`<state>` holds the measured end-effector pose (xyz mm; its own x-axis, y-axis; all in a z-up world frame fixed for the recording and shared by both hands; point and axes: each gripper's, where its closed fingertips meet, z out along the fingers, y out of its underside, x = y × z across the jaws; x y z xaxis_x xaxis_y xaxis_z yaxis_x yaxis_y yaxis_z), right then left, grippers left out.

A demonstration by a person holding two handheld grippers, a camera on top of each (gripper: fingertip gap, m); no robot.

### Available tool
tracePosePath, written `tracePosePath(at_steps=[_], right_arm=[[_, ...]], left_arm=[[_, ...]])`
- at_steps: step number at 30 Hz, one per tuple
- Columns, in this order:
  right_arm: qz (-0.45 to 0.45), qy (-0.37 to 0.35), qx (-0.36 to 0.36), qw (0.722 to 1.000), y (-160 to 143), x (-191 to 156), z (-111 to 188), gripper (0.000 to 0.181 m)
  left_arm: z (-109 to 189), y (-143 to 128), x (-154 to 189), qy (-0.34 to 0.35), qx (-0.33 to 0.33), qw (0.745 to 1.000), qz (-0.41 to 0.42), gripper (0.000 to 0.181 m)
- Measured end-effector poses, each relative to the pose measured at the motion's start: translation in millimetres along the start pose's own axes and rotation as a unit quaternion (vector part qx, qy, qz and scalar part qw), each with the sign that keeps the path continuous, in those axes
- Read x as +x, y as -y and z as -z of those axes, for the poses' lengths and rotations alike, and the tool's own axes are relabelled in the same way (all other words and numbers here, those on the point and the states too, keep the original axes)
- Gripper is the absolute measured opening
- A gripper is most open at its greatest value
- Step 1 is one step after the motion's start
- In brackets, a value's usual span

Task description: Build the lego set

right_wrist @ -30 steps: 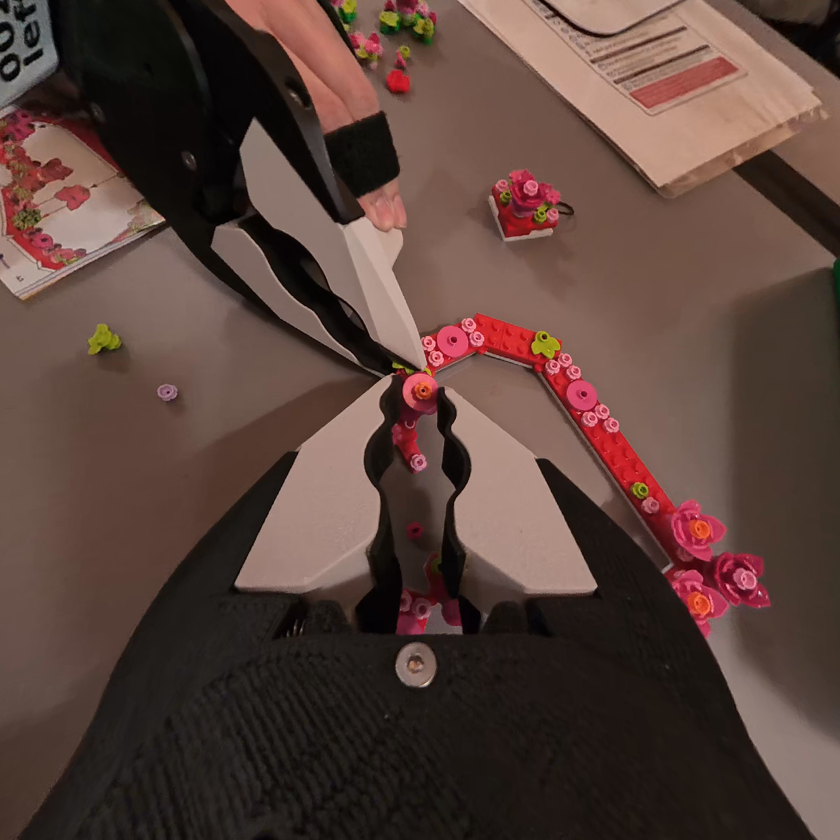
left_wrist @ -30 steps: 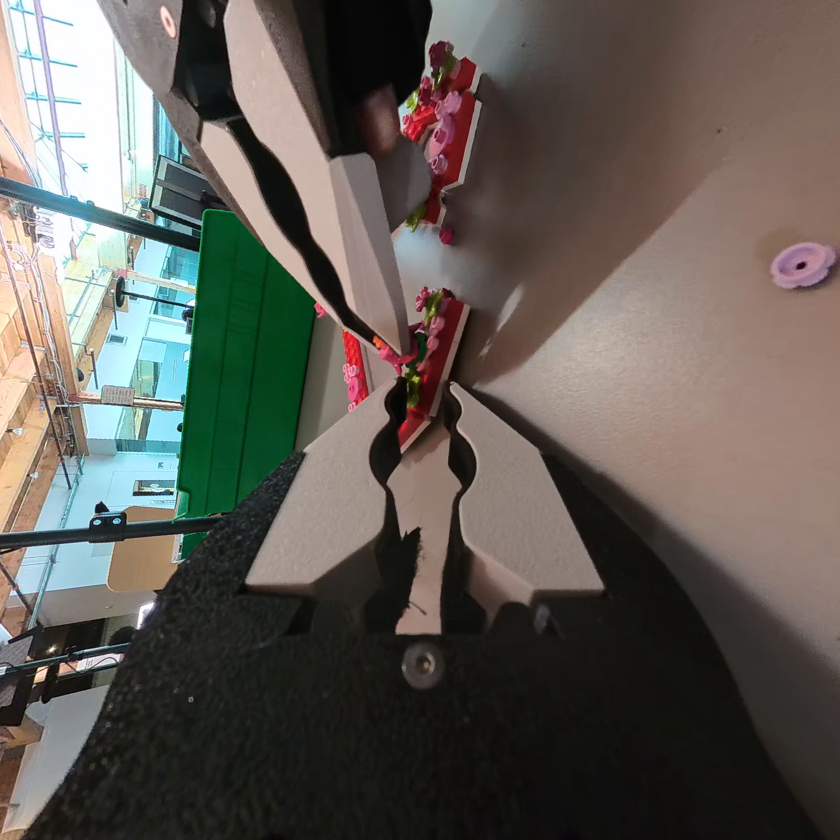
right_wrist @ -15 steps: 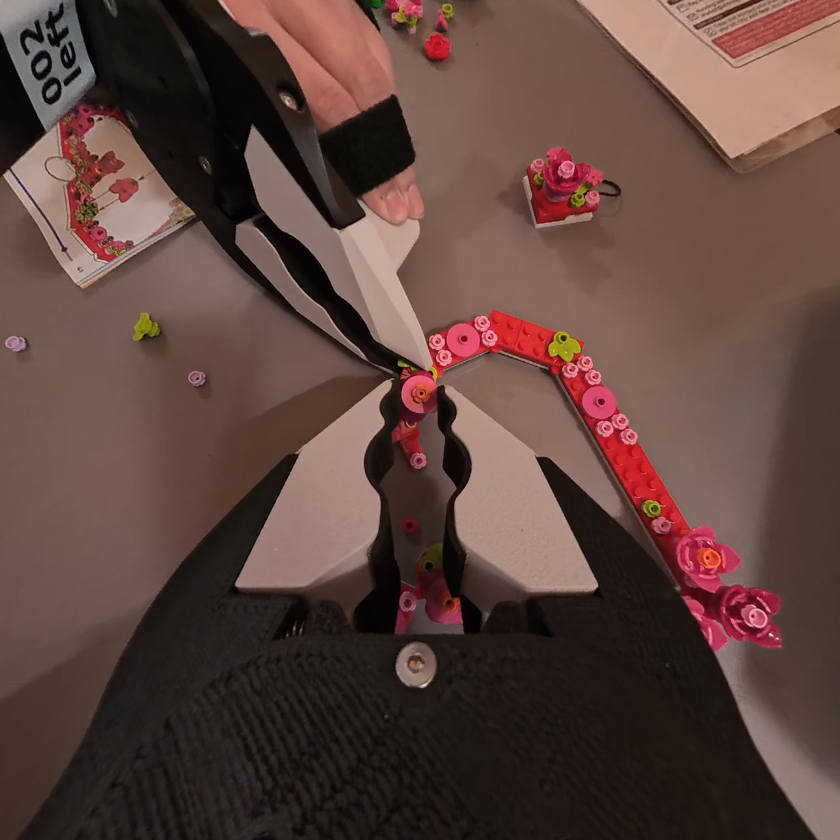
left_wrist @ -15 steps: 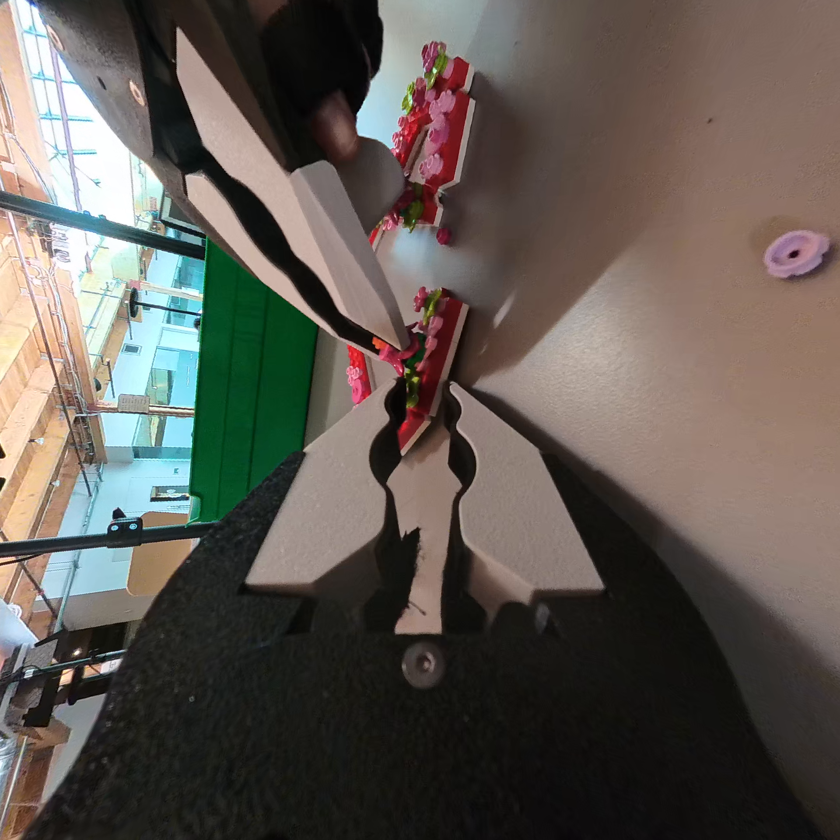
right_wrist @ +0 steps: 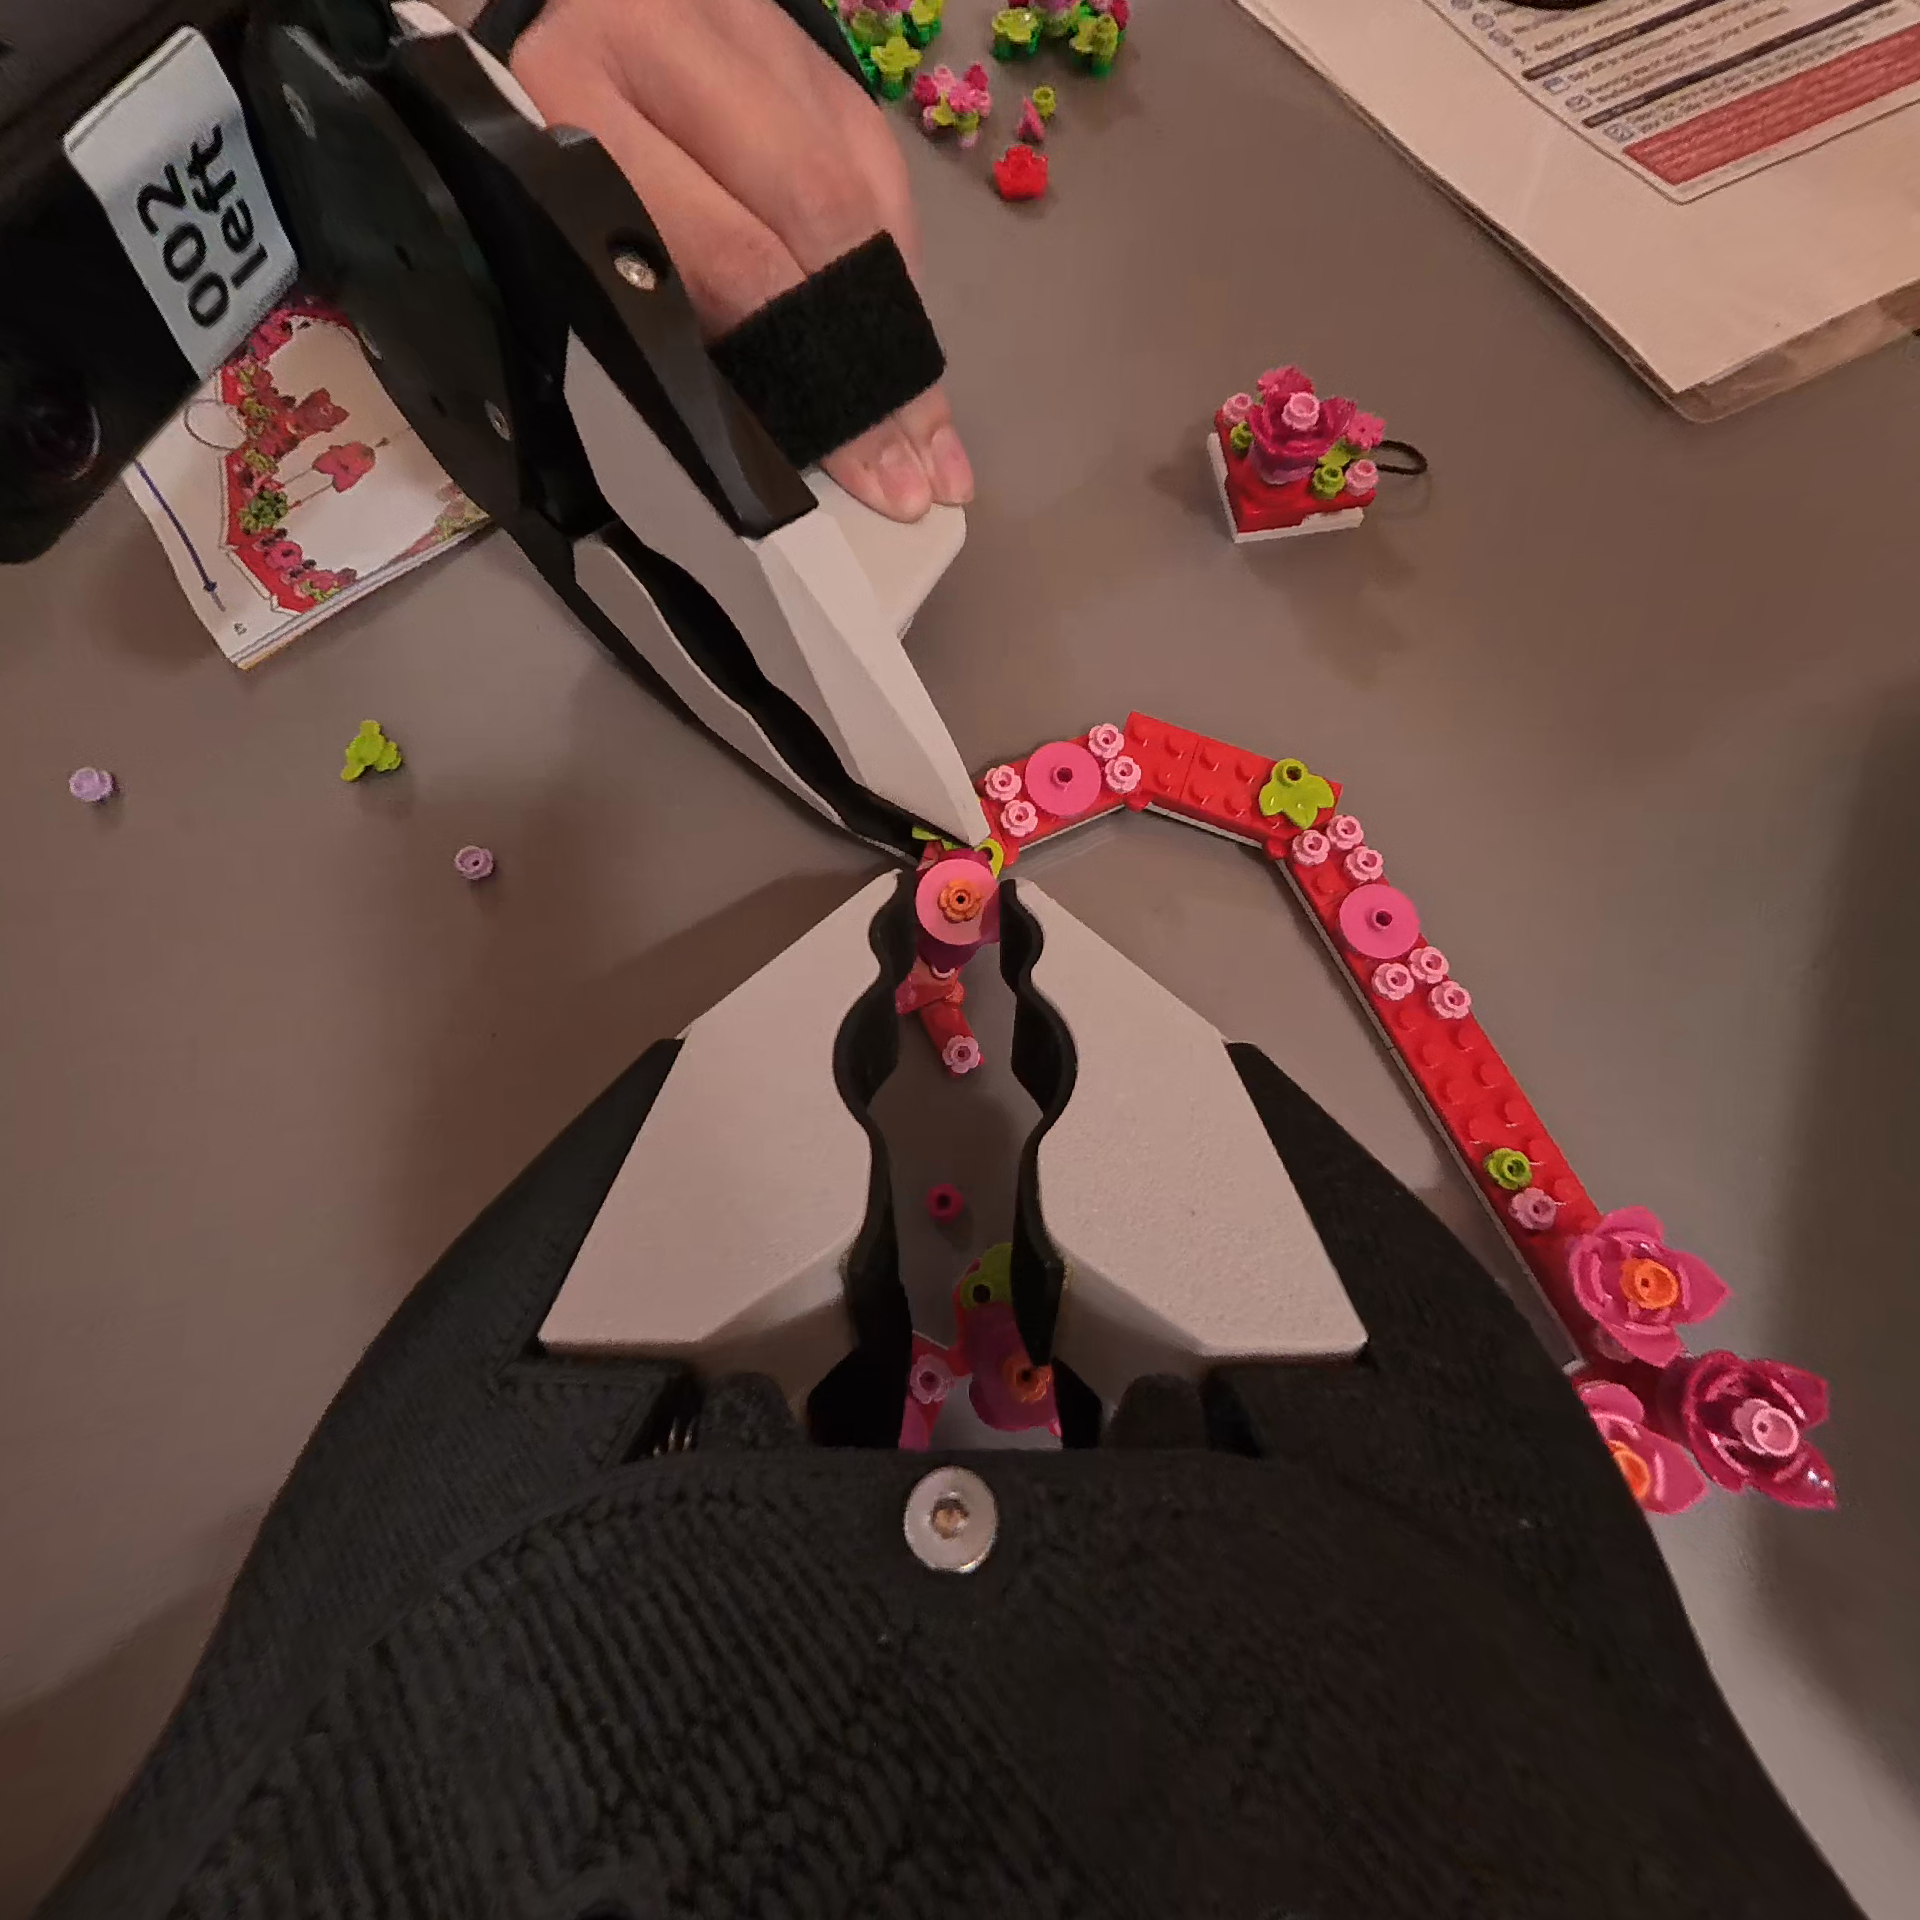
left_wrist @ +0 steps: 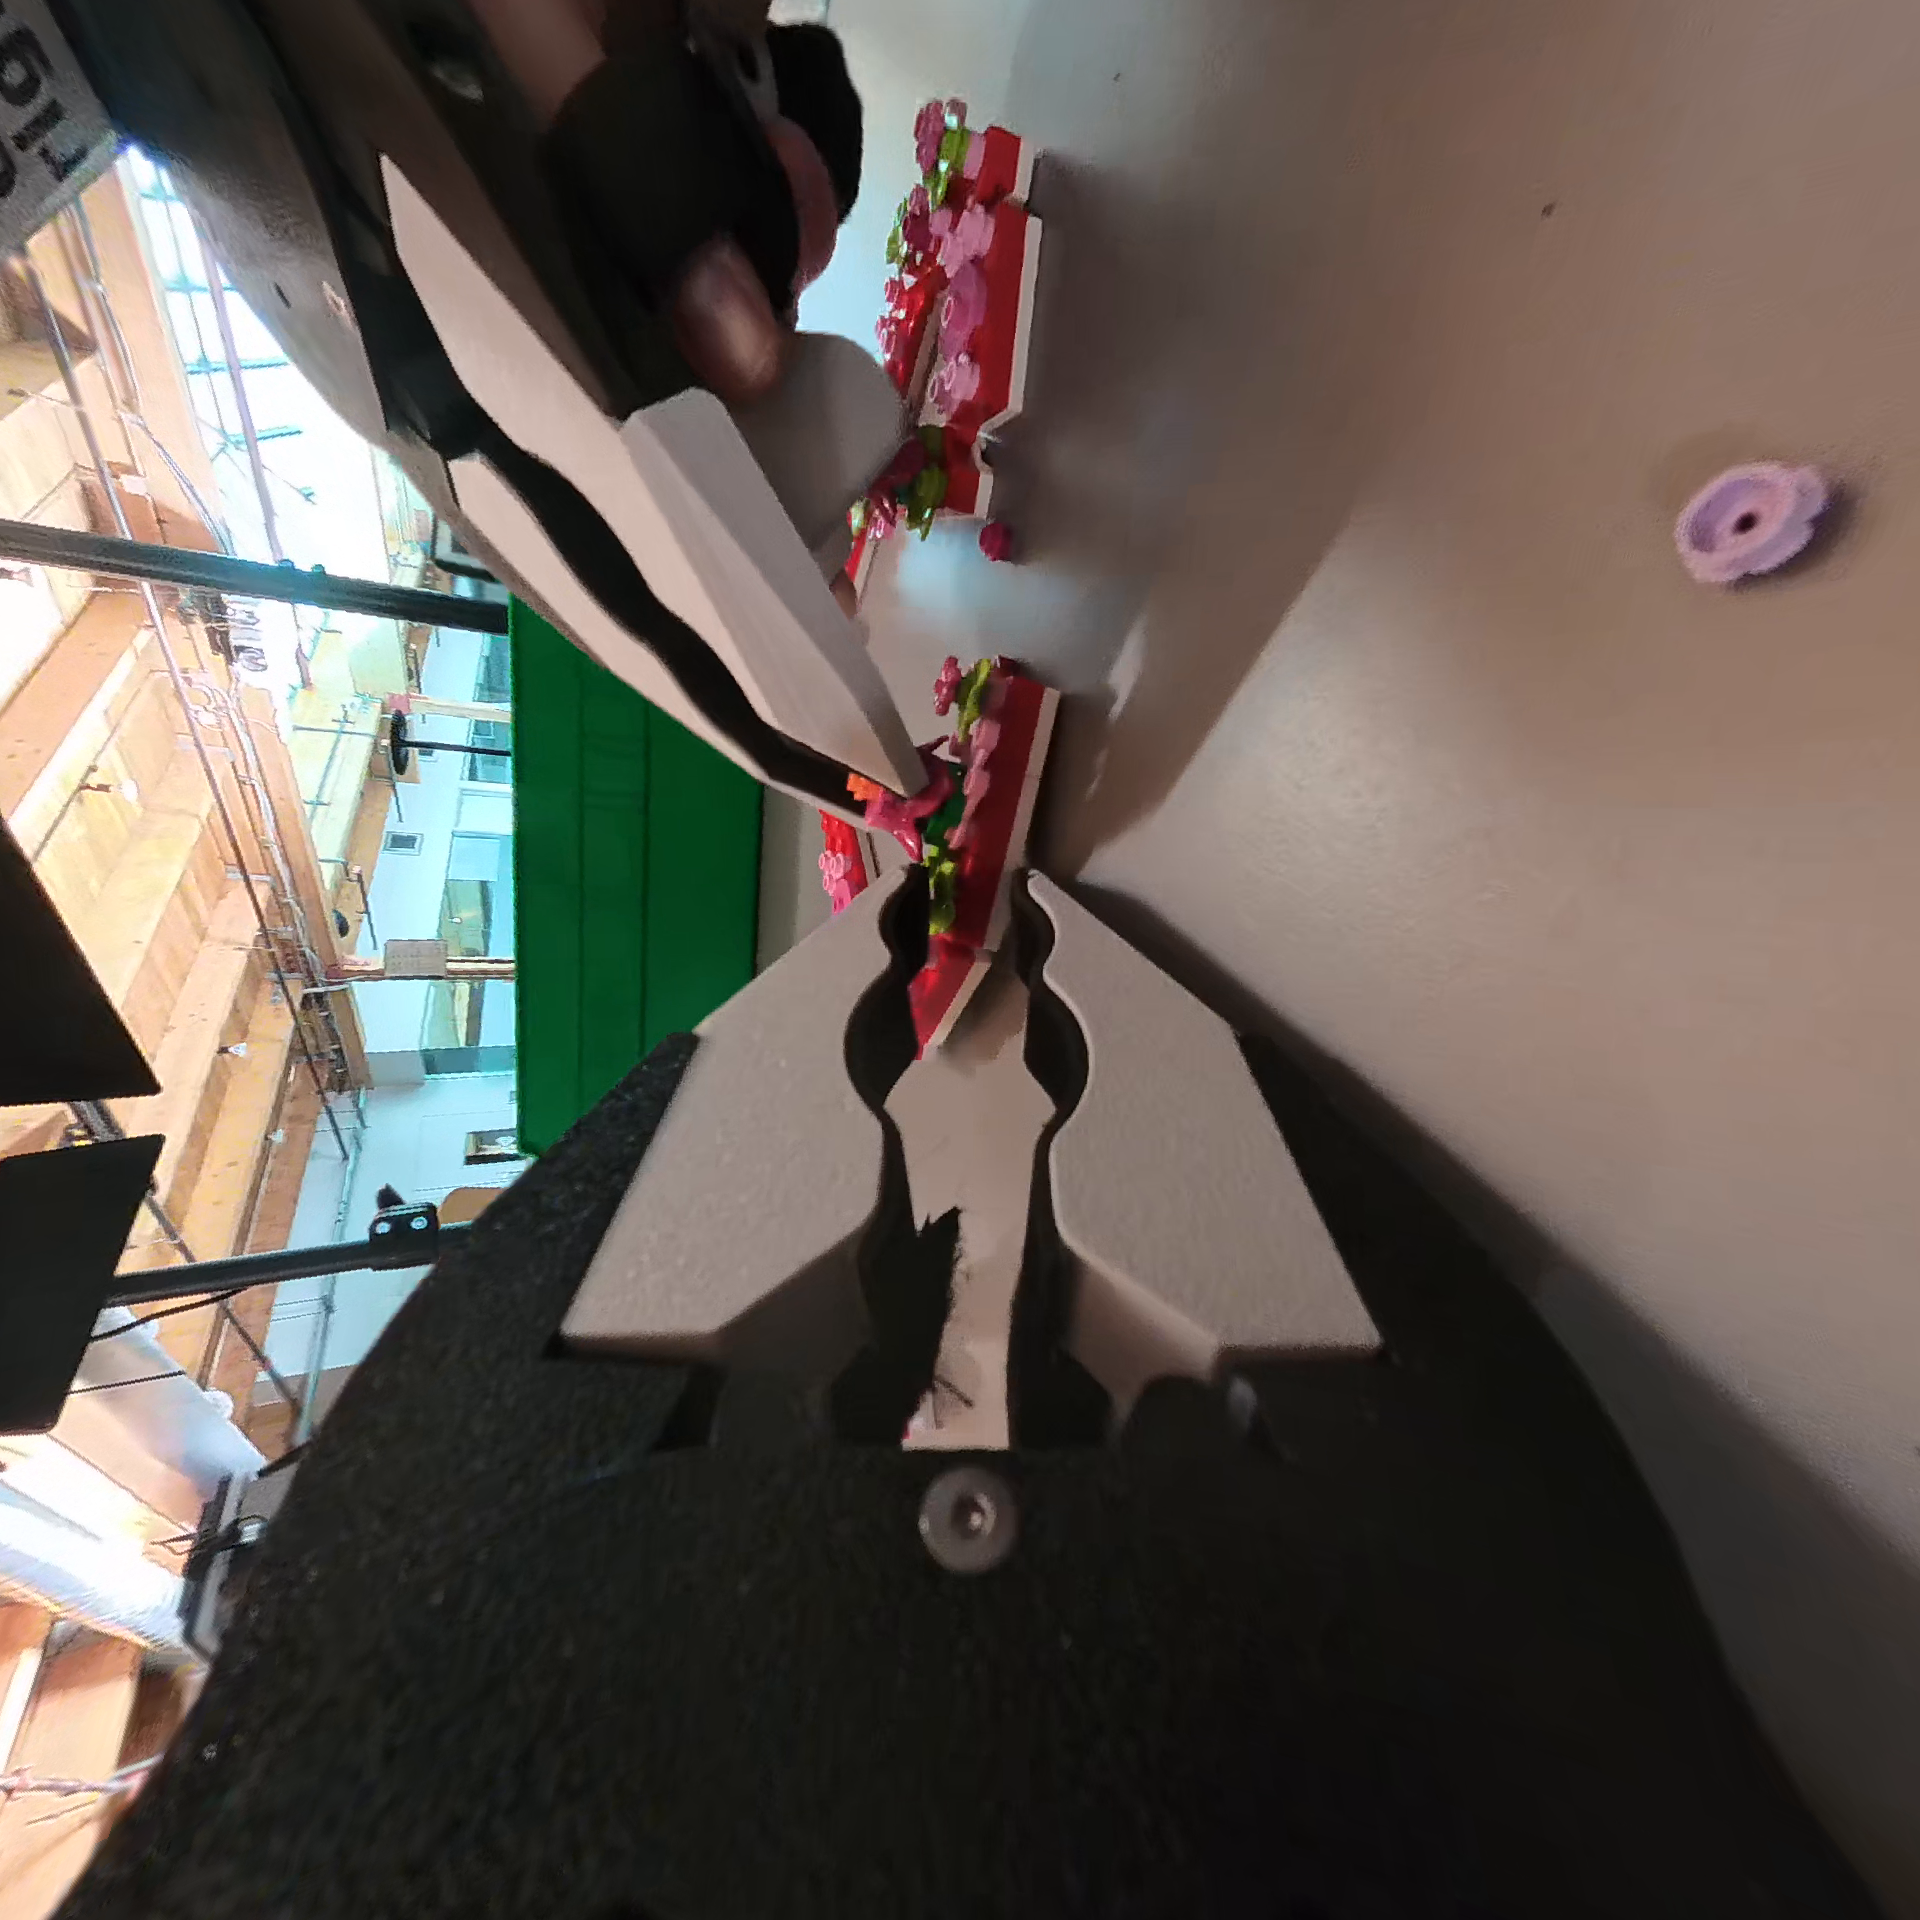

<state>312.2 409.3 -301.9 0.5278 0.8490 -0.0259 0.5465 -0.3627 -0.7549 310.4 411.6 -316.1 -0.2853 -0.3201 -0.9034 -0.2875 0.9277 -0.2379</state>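
Observation:
A red lego frame (right_wrist: 1455, 1070) with pink flowers and lime leaves lies bent on the grey table. It also shows edge-on in the left wrist view (left_wrist: 997, 821). My left gripper (left_wrist: 971, 883) is shut on the frame's edge. In the right wrist view it (right_wrist: 935, 831) reaches in from the upper left with a person's hand on it. My right gripper (right_wrist: 954, 885) is shut on a pink flower (right_wrist: 958, 902) with an orange centre, held on the frame beside the left gripper's tips. In the left wrist view the right gripper (left_wrist: 894, 774) and the flower (left_wrist: 909, 808) meet there.
A small red heart piece (right_wrist: 1294, 457) with a rose sits behind. An instruction booklet (right_wrist: 301, 488) lies at the left and a paper bag (right_wrist: 1662, 156) at the back right. Loose pieces include a lime leaf (right_wrist: 369, 750), lavender studs (right_wrist: 473, 862), a magenta stud (right_wrist: 942, 1200) and a far pile (right_wrist: 966, 62). Less than 4 cm separates the two grippers' tips. From the right gripper's tips to the magenta stud (right_wrist: 942, 1200) is close to 6 cm. Look for it in the left wrist view (left_wrist: 989, 550) too.
Both grippers keep their holds on the frame and the flower. The right wrist view has shifted slightly, so the booklet and the far pile of pieces show more.

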Motion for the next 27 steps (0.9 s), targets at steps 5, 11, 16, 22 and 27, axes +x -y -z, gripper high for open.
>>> tracePosePath(at_steps=[5, 11, 16, 22, 27], right_arm=[[-0.004, 0.018, 0.022, 1.000, 0.5, -0.9, 0.6, 0.015], [-0.036, 0.037, 0.046, 0.998, 0.6, -1.4, 2.3, 0.015], [-0.043, 0.028, 0.046, 0.998, -0.1, -0.5, 2.7, 0.015], [-0.105, 0.026, 0.038, 0.993, 0.9, 0.3, 3.1, 0.014], [-0.159, 0.043, 0.050, 0.985, 2.0, 0.3, 3.4, 0.014]], left_arm=[[0.3, 0.6, -0.1, 0.006, 0.001, 1.000, -0.016, 0.013], [-1.3, 2.8, -0.7, 0.016, 0.005, 0.999, -0.042, 0.013], [-2.0, 3.0, -0.8, 0.008, 0.017, 1.000, -0.020, 0.013], [-2.2, 3.0, -1.0, 0.005, 0.028, 1.000, -0.002, 0.013], [-1.9, 3.9, -0.4, -0.001, 0.034, 0.999, 0.012, 0.013]])
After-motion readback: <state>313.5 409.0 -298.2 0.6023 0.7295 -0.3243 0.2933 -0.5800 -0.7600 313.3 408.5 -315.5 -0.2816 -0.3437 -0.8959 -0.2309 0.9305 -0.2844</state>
